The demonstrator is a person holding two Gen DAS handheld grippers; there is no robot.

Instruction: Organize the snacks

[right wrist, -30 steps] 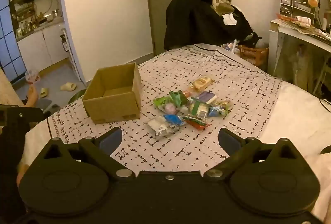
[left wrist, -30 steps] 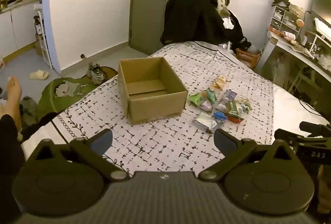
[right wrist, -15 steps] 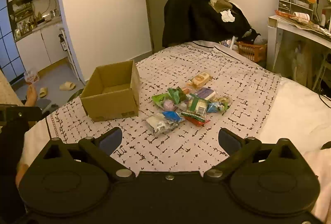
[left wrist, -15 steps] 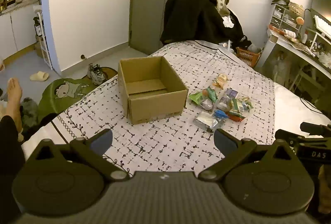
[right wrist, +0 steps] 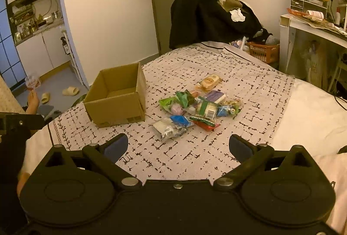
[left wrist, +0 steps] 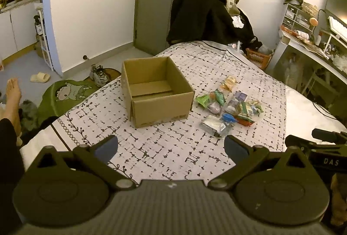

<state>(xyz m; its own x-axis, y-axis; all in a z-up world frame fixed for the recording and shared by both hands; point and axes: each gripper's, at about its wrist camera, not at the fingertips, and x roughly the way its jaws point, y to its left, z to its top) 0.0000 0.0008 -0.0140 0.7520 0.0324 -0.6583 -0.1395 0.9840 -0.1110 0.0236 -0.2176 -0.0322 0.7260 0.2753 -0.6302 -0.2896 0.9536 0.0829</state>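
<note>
An open, empty cardboard box (left wrist: pixel 156 92) (right wrist: pixel 118 97) stands on the patterned bedspread (left wrist: pixel 164 148) (right wrist: pixel 195 152). To its right lies a loose pile of snack packets (left wrist: pixel 229 109) (right wrist: pixel 195 107): green, purple, blue and red wrappers, a silver pouch (right wrist: pixel 168 127) nearest me and a yellow packet (right wrist: pixel 209 81) farthest. My left gripper (left wrist: pixel 171 147) hovers open over the near cloth, short of the box. My right gripper (right wrist: pixel 177 147) is open too, just short of the silver pouch. Neither holds anything.
A chair heaped with dark clothes (right wrist: pixel 208 13) stands beyond the bed's far end, with an orange basket (right wrist: pixel 263 53) beside it. A cluttered desk (right wrist: pixel 314 24) lines the right wall. A person's bare foot (left wrist: pixel 12 92), slippers and a green mat (left wrist: pixel 69 92) are on the floor at left.
Both views shifted slightly: the box and the snack pile sit a little closer and lower in frame. Both grippers stay open and empty.
</note>
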